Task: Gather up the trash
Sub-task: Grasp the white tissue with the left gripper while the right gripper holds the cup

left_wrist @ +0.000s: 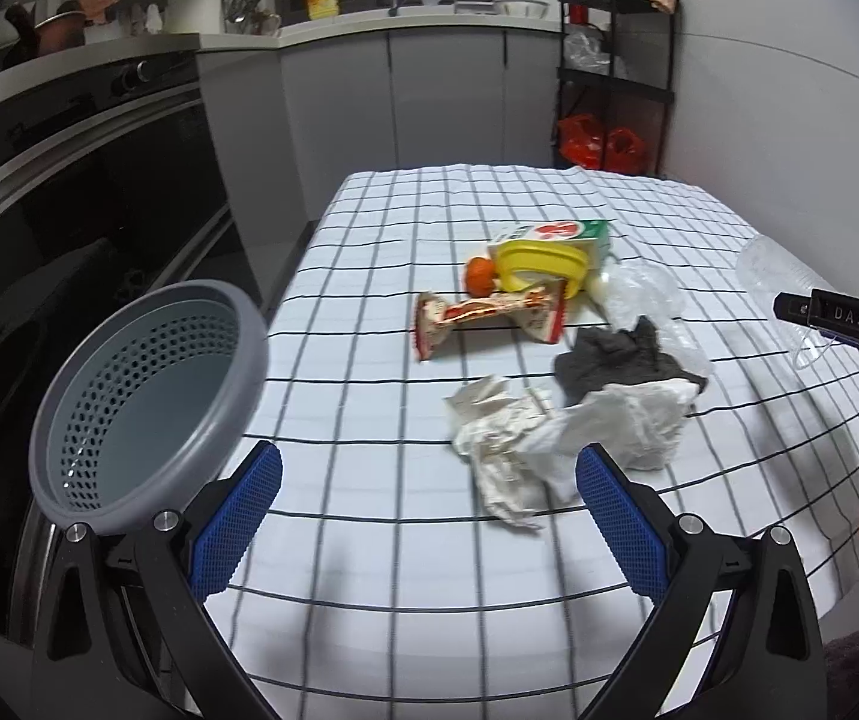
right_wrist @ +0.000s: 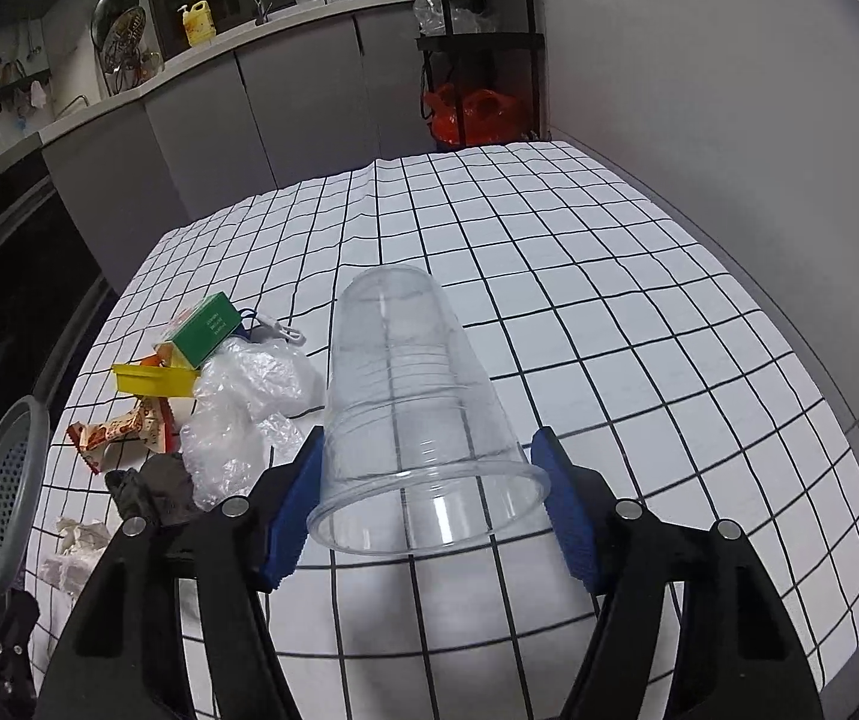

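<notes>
Clear plastic cup [right_wrist: 423, 414] sits between the blue pads of the right gripper [right_wrist: 429, 510], lifted off the tabletop, rim twd the camera and base pointing away. It's see-through w/ faint ribs round the wall and a rolled lip; grid lines show thru it. Both pads press the wall just above the rim, so the right gripper is clamped on the cup.

Rest of the trash lies in a loose pile twd the left edge of the tabletop [right_wrist: 639, 312], which wears a white cloth w/ black grid lines. Crumpled clear plastic film [right_wrist: 243, 414] sits nearest the cup. Beside it a dark grey rag [left_wrist: 621, 360], touching a heap of crumpled white tissue [left_wrist: 555, 444] nearer the front edge. Further back: a red-and-white snack wrapper [left_wrist: 489, 318], twisted at both ends, a yellow plastic piece [left_wrist: 540, 267], a small orange fruit [left_wrist: 480, 275] and a green-and-white carton [left_wrist: 561, 237] lying on its side, all bunched close.

Left gripper [left_wrist: 429, 516] hovers over the front part of the tabletop, pads spread wide, nothing between them; tissue heap just beyond its tips. A grey perforated basket [left_wrist: 147, 402] shows at the left edge, tilted, mouth facing the pile; can't tell what holds it up.
</notes>
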A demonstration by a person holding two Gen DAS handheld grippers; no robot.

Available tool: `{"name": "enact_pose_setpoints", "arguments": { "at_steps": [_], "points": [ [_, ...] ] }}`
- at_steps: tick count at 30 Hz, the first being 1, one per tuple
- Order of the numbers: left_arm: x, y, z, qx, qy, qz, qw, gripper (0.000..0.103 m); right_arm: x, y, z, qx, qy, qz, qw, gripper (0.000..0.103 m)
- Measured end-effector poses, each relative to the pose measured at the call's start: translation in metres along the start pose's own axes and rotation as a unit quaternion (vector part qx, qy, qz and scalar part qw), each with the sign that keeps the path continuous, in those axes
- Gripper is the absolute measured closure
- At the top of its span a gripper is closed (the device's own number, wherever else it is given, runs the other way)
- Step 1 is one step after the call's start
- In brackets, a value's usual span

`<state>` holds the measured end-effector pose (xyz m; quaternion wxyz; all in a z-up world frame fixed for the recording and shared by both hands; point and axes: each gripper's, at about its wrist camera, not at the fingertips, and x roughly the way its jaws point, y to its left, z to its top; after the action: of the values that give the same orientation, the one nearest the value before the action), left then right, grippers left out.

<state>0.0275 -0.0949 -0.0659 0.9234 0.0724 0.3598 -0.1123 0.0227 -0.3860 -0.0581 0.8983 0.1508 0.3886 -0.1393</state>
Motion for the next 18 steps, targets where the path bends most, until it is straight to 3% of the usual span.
{"name": "enact_pose_setpoints", "arguments": {
  "at_steps": [4, 11, 18],
  "points": [
    [0.002, -0.015, 0.002, 0.009, -0.004, -0.012, 0.9999, 0.007, -0.017, -0.005, -0.017, 0.017, 0.002, 0.018, 1.0, 0.037],
    [0.019, -0.012, -0.004, 0.01, 0.017, 0.01, 0.9998, 0.007, -0.027, 0.001, -0.025, 0.01, 0.001, 0.04, 0.999, 0.037],
    [0.016, -0.028, 0.004, 0.019, -0.015, 0.0, 0.9997, 0.007, -0.031, 0.015, -0.021, -0.002, -0.003, 0.06, 0.998, 0.037]
  ]
}}
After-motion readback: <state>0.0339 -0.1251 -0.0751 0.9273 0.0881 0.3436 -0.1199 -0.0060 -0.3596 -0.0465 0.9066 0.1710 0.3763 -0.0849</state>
